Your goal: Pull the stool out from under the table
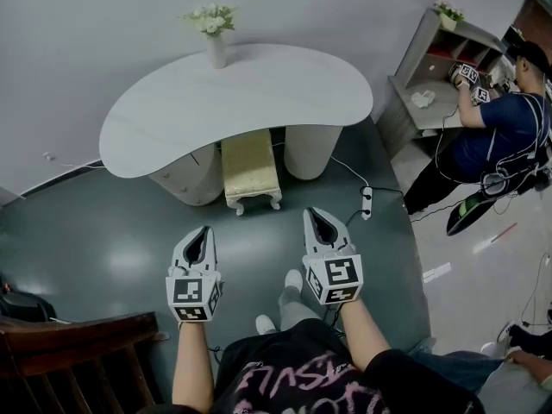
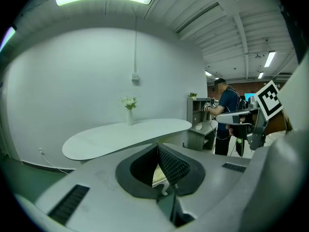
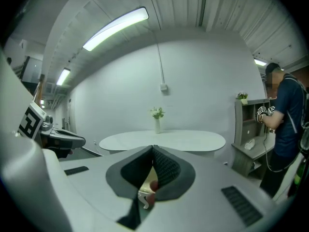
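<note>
The left gripper (image 1: pixel 203 234) and the right gripper (image 1: pixel 317 216) are held side by side ahead of the body, well apart, each pointed forward and slightly downward, the right one carried a little further ahead. Both pairs of jaws are seen closed, pad against pad. Each gripper is borne on a bare, extended arm, the left forearm (image 1: pixel 191 360) and the right forearm (image 1: pixel 362 330), with its marker cube (image 1: pixel 193 296) turned towards the head.

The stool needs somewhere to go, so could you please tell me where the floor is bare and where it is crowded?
Bare floor runs from the stool toward the shoes and out to the left. Crowded: a power strip with cable to the stool's right; a chair at lower left.
</note>
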